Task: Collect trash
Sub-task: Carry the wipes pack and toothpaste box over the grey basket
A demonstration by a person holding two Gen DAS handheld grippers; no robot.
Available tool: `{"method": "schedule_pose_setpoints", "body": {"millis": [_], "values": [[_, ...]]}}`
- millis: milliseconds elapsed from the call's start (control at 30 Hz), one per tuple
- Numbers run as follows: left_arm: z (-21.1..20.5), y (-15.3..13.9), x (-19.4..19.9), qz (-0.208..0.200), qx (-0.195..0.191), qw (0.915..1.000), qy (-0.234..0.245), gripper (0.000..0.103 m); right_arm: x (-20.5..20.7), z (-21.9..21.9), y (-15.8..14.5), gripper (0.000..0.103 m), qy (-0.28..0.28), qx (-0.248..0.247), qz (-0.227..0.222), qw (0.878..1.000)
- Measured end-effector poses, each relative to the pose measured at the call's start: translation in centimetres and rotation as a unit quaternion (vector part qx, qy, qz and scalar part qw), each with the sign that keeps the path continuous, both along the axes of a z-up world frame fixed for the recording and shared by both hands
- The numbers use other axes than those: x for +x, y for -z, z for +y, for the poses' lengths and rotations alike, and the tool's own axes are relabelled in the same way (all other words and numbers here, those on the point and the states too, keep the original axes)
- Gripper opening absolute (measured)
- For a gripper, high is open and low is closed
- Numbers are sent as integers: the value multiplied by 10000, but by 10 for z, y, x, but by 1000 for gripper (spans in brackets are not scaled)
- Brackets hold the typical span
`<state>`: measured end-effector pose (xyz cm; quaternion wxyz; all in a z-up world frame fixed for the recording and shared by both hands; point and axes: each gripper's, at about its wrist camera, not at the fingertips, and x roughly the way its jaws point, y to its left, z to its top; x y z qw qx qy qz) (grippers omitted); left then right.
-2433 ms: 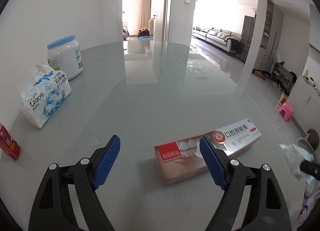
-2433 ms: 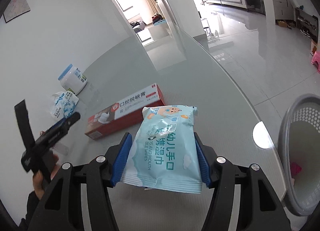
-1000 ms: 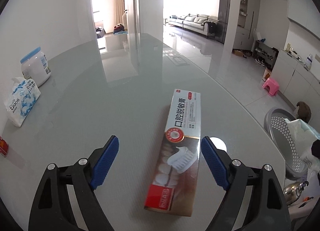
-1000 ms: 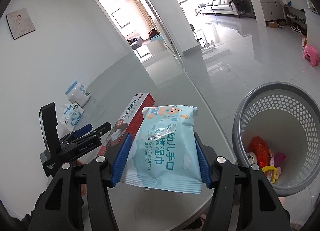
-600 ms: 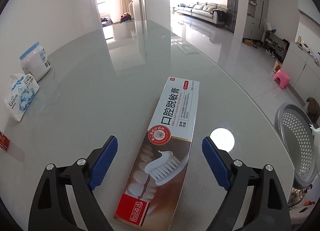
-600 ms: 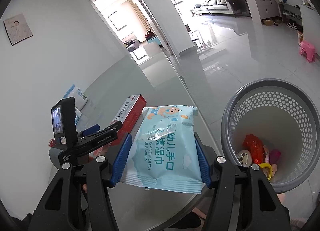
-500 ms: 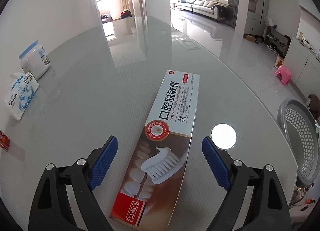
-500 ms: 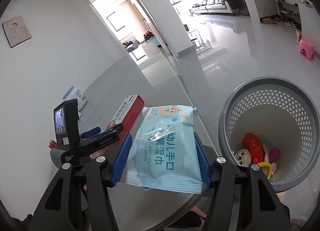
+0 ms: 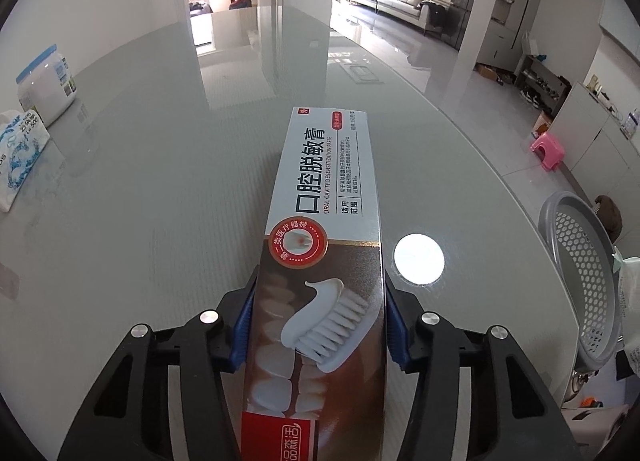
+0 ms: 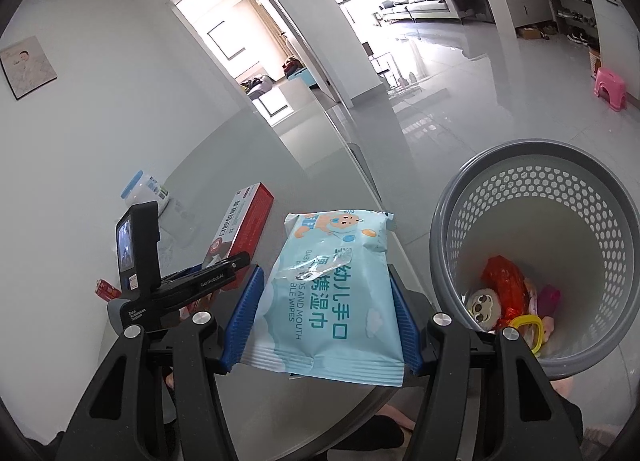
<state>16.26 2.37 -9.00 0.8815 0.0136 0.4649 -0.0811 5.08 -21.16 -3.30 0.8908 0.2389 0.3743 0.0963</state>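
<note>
My left gripper (image 9: 318, 319) is shut on a long toothpaste box (image 9: 324, 229), white and red with a toothbrush picture; its far end points across the glass table (image 9: 160, 189). The box also shows in the right wrist view (image 10: 244, 223), with the left gripper (image 10: 224, 265) on it. My right gripper (image 10: 322, 315) is shut on a light blue pack of wet wipes (image 10: 332, 289), held near the table's edge, left of a grey mesh bin (image 10: 444, 217). The bin (image 9: 568, 237) holds several colourful scraps (image 10: 508, 297).
At the far left of the table stand a white jar with a blue lid (image 9: 44, 85) and a tissue pack (image 9: 16, 153). A small red can (image 10: 106, 289) sits near the wall. A pink stool (image 9: 546, 149) stands on the floor beyond the table.
My left gripper moved forward and closed on the toothpaste box, which lay between open jaws before. My right gripper carried the wipes pack toward the bin, which now shows closer.
</note>
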Motion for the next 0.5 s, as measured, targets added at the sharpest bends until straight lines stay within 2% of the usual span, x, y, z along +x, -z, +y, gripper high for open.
{"method": "schedule_pose_setpoints", "body": {"millis": [333, 500], "values": [[1, -33, -29, -467, -84, 9988, 79, 50, -1, -3, 1, 58, 13, -5, -9, 10000], [-14, -50, -49, -710, -65, 9970, 288, 50, -4, -10, 5, 58, 74, -7, -27, 10000]]}}
